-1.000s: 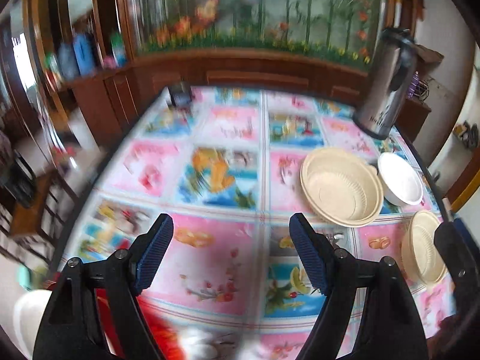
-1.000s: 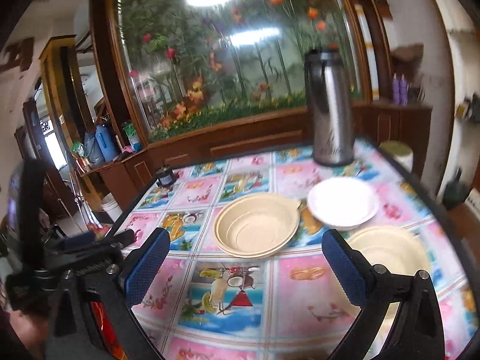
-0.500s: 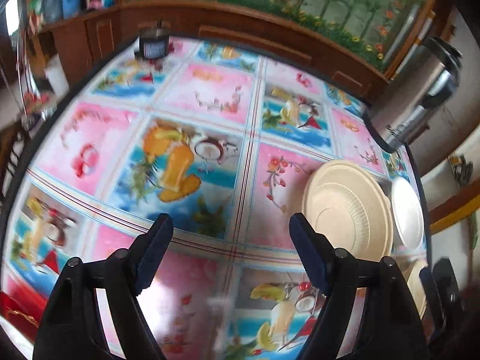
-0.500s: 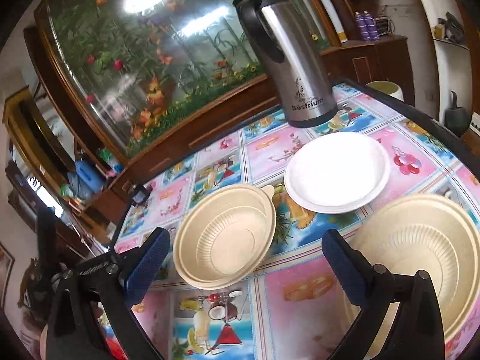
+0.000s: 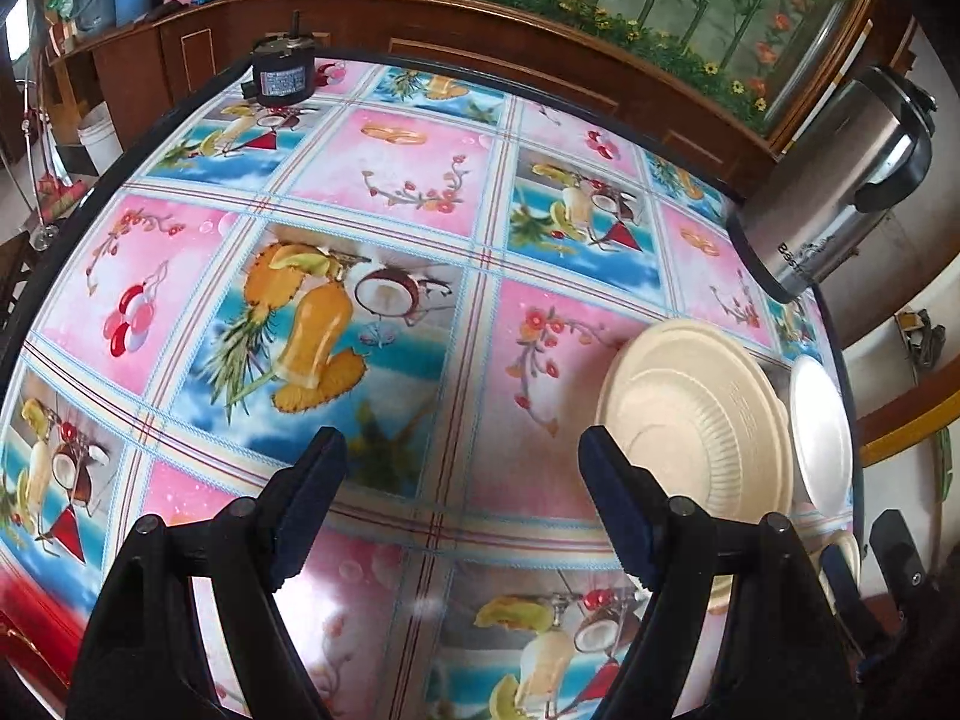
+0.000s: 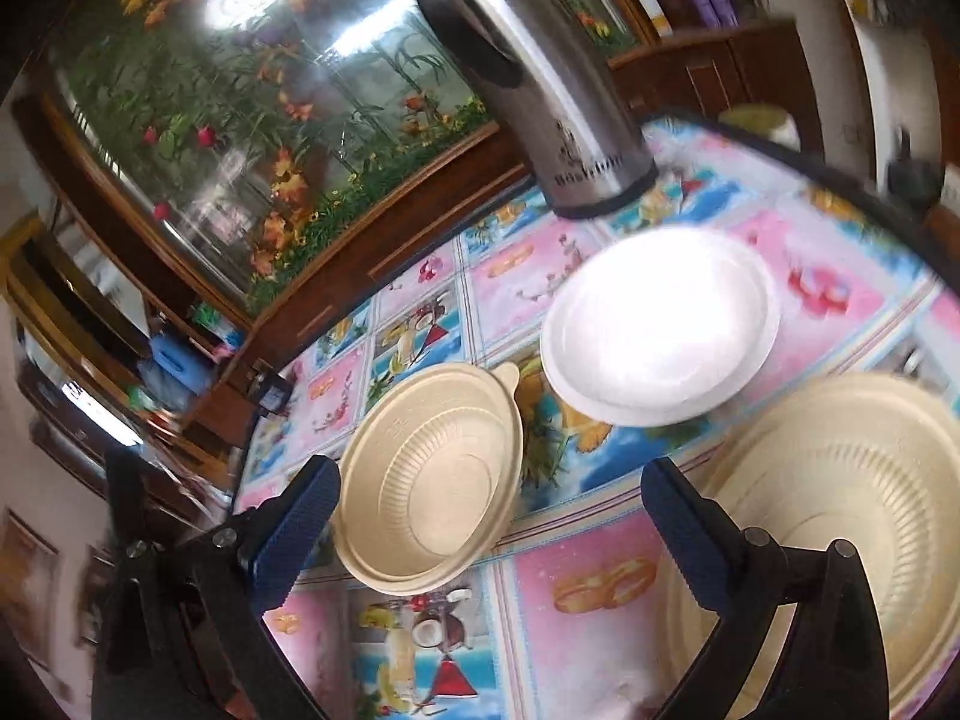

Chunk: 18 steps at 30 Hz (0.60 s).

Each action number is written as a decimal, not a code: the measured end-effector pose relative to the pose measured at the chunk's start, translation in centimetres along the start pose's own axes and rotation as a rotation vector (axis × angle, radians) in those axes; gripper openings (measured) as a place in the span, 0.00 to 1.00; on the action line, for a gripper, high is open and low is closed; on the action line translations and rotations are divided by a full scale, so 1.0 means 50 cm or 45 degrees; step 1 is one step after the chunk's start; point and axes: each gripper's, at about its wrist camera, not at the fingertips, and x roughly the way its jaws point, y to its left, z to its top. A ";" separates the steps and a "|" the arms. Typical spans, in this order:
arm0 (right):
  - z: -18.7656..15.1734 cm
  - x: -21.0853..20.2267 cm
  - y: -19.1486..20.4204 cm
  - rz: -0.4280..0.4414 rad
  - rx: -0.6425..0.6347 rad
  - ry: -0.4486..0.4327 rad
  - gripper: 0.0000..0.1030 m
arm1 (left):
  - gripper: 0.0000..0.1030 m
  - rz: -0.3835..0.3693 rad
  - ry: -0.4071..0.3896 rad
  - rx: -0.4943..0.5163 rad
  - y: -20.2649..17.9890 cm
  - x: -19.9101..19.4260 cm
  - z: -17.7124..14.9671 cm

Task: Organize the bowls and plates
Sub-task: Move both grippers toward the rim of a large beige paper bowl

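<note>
Your left gripper (image 5: pixel 462 498) stands wide open with nothing between its blue pads, only patterned tablecloth (image 5: pixel 384 180) below it. Your right gripper (image 6: pixel 486 516) is just as wide and empty.

In the right wrist view, one beige bowl (image 6: pixel 429 480) sits at lower centre, just beside the left pad; a white plate (image 6: pixel 660 324) lies above and right of it, and a second beige bowl (image 6: pixel 840 540) fills the lower right, partly behind the right finger. The left wrist view shows the first bowl at right centre, with the plate squeezed against the right edge.

These pieces look thin and light, so they probably slide or tip if a pad nudges a rim before you close. The right finger is close to the second bowl's rim; whether it touches, I cannot tell. A careless sweep there could push the bowl toward the table edge. The steel kettle (image 6: pixel 540 78) stands just beyond the plate at upper centre, so a high reach could knock it. Your two grippers are close together and could collide.
</note>
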 end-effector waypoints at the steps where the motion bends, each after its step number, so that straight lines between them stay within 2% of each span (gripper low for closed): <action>1: 0.001 0.006 -0.011 0.013 0.035 0.018 0.98 | 0.77 0.006 -0.005 -0.002 0.000 0.000 0.002; 3: 0.007 0.018 -0.032 0.040 0.100 0.041 0.96 | 0.77 0.022 0.005 0.000 -0.007 0.001 0.009; 8: 0.016 0.030 -0.044 0.083 0.147 0.063 0.97 | 0.77 0.085 0.008 0.035 -0.033 0.006 0.017; 14: 0.018 0.037 -0.034 0.148 0.153 0.088 0.97 | 0.77 0.117 0.040 0.061 -0.050 0.017 0.026; 18: 0.023 0.024 -0.026 0.158 0.152 0.063 0.97 | 0.77 0.170 0.033 0.138 -0.076 0.015 0.032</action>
